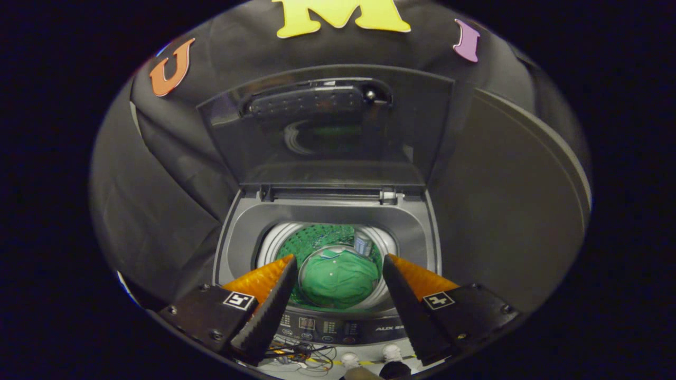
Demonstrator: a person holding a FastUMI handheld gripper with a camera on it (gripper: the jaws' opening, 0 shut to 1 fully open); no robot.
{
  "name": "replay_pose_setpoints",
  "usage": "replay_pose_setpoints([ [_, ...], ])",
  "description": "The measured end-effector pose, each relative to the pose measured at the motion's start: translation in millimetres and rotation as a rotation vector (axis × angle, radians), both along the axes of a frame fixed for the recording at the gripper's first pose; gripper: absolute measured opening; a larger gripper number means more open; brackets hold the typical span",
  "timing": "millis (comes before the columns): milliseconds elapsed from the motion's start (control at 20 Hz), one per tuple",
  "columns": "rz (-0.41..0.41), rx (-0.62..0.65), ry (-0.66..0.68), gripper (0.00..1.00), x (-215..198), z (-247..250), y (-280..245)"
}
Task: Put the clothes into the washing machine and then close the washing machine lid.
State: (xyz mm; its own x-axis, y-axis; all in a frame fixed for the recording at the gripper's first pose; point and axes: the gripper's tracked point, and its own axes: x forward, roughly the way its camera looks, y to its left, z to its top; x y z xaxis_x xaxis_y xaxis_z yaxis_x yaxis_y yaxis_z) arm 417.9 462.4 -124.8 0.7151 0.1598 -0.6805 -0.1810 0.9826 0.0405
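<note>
Now the hand-held gripper point(338, 269) is hovering wide and empty above the washing machine point(327, 221), the green clothes point(338, 282) lying in its drum; the raised lid point(327, 132) probably needs gripping at its top edge.

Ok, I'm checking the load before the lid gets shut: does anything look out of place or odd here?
Nothing stands out. The green garment lies inside the drum of the washing machine, below the rim. The lid stands upright and open. The gripper hovers above the opening, fingers apart, holding nothing.
</note>
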Motion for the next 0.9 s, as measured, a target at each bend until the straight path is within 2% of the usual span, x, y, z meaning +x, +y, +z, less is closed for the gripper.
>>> replay_pose_setpoints([
  [450,0.004,0.003,-0.14,1.0,-3,103,17],
  [700,0.024,0.024,-0.232,1.0,22,171,43],
  [900,0.018,0.022,-0.254,1.0,52,209,61],
])
